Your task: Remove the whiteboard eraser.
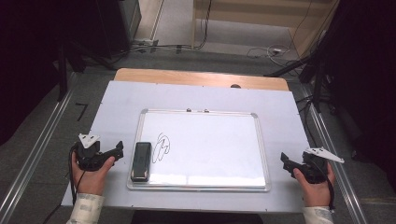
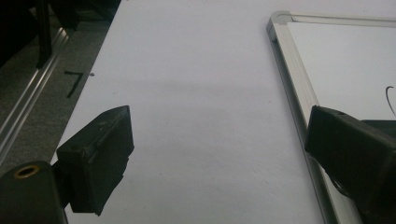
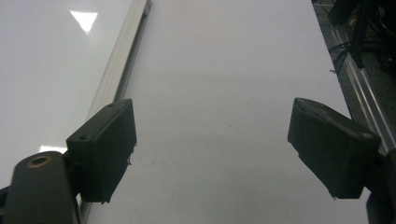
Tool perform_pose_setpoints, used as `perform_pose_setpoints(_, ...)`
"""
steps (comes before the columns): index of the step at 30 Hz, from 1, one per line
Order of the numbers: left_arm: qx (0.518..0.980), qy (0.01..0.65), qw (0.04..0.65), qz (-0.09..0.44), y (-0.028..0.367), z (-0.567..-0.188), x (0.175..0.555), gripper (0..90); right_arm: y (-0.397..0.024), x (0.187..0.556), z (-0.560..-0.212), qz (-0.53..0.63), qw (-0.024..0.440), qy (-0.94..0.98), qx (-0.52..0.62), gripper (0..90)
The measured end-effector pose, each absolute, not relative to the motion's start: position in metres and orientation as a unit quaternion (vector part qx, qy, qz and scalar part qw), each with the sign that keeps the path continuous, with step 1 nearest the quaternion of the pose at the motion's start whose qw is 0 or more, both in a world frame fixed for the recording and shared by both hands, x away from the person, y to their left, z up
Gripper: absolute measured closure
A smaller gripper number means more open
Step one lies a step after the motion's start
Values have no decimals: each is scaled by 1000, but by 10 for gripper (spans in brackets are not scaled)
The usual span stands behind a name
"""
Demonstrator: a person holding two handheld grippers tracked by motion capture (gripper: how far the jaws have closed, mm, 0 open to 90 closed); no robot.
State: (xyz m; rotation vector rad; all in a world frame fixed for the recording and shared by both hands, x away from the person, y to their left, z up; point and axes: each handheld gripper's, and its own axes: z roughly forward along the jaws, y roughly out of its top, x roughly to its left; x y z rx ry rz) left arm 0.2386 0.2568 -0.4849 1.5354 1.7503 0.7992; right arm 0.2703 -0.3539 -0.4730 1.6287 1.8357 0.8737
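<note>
The left gripper (image 1: 116, 150) and right gripper (image 1: 284, 159) are held low over the smooth white tabletop (image 1: 112, 107), fingers spread wide, nothing between them. Just beyond the left fingers (image 2: 100, 154), a black oblong eraser (image 1: 141, 161) lies on the glossy, aluminium-framed whiteboard (image 1: 210, 144), beside a black scribble (image 1: 162, 147).

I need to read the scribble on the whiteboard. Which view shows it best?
The high view: the whole black scribble lies in sight on the whiteboard, beside the eraser. The left gripper view catches just one curved stroke at its right edge. The right gripper view shows blank board.
</note>
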Motion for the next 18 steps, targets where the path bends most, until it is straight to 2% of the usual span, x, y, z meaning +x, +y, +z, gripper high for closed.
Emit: perform_pose_setpoints(18,591,664,356,291,234,-475,233,85,-350,269,-475,317,259,693,593,143)
